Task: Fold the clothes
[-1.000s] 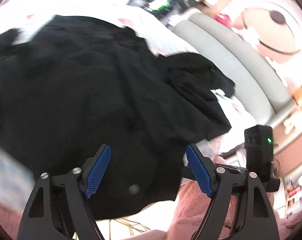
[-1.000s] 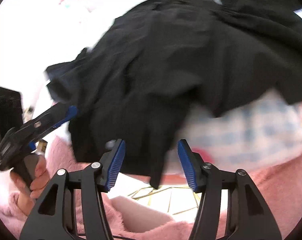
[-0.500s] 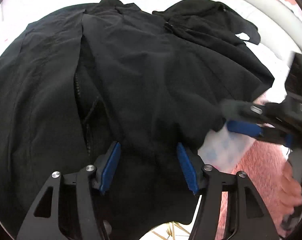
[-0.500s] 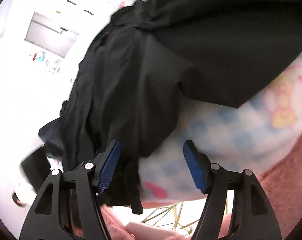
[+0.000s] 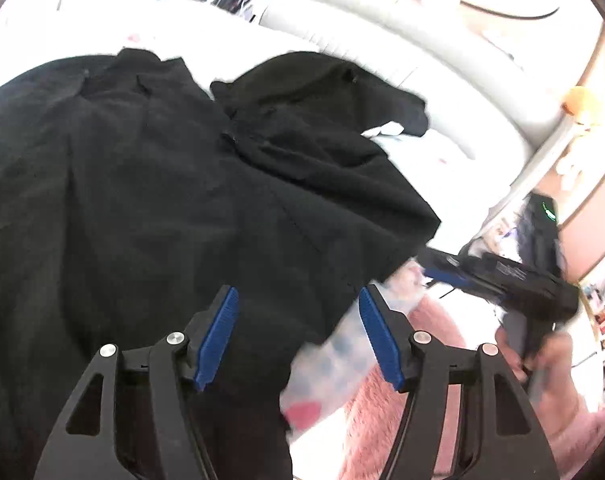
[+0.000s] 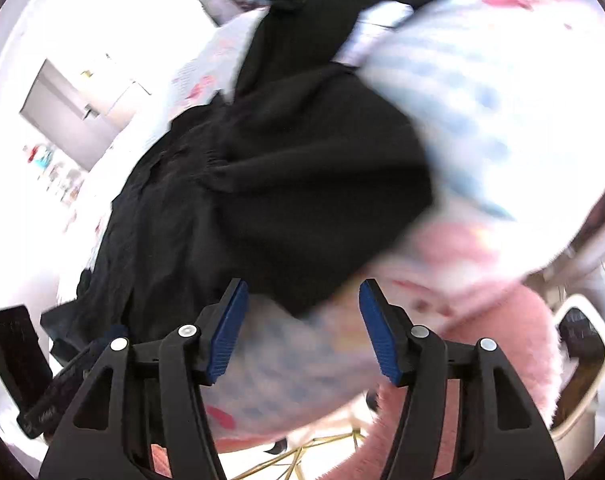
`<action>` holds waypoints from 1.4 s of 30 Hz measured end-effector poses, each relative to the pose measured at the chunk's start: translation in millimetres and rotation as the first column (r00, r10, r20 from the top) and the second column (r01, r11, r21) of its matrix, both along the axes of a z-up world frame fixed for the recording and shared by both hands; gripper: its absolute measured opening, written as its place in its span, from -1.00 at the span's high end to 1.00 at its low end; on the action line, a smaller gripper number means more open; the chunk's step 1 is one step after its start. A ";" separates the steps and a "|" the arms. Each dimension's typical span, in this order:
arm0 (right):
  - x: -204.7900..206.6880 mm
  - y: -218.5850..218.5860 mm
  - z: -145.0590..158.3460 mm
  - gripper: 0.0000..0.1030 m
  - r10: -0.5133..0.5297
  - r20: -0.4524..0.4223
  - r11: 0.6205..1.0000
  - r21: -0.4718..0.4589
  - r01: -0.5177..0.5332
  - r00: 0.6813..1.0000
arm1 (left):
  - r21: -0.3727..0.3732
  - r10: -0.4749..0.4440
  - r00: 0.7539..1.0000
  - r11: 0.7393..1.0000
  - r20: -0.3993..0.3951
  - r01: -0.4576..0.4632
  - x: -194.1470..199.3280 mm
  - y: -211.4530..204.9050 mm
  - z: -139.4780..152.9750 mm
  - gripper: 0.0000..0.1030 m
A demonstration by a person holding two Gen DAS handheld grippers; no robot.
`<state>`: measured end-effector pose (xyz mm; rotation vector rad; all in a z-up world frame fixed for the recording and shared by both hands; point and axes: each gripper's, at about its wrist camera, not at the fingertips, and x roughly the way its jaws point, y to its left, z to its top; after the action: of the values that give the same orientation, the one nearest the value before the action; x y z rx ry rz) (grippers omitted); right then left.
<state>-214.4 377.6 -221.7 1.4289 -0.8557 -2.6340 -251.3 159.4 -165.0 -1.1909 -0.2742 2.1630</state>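
The black garment [image 5: 174, 208] lay beneath the left gripper [image 5: 298, 340], jaws opening, unclamped; the right gripper [image 6: 302, 332], jaws closing, hovered off its edge.

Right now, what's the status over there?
Left tool opening, right tool closing, both empty. Black clothes lie unfolded on the bed. Nothing in the way.

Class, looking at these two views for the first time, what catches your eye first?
A big black garment sprawls across the pale patterned bedding, filling most of both views. A fluffy pink blanket lies at the near edge, right of it.
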 end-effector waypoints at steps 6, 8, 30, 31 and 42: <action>-17.7 27.0 -29.7 -0.33 0.038 0.009 0.987 -0.154 -0.037 0.999 | -0.043 0.011 0.988 0.999 0.151 -0.005 -2.2 17.9 -53.6 -0.31; -31.6 42.7 -29.4 -0.36 -0.001 -0.015 0.989 -0.149 -0.002 1.000 | -0.050 0.002 0.989 0.999 0.148 0.006 -0.5 19.1 -45.7 -0.34; -48.7 45.2 -18.6 -0.29 0.018 0.012 1.000 -0.017 -0.018 1.000 | 0.298 0.135 0.916 0.919 0.377 -0.258 -175.6 82.7 -39.9 -0.38; -48.5 44.8 -19.0 -0.32 0.018 0.013 0.999 -0.028 -0.018 1.000 | 0.305 0.134 0.921 0.918 0.365 -0.254 -175.2 86.0 -38.6 -0.28; -63.9 25.0 5.4 -0.38 0.083 -0.033 0.996 -0.041 -0.084 0.996 | 0.218 0.360 0.929 0.903 0.085 -0.370 -139.5 3.6 45.6 0.90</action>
<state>-278.3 402.7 -216.3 1.3779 -0.8250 -2.5544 -390.8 163.0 -119.4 -1.1197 -0.8039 2.3408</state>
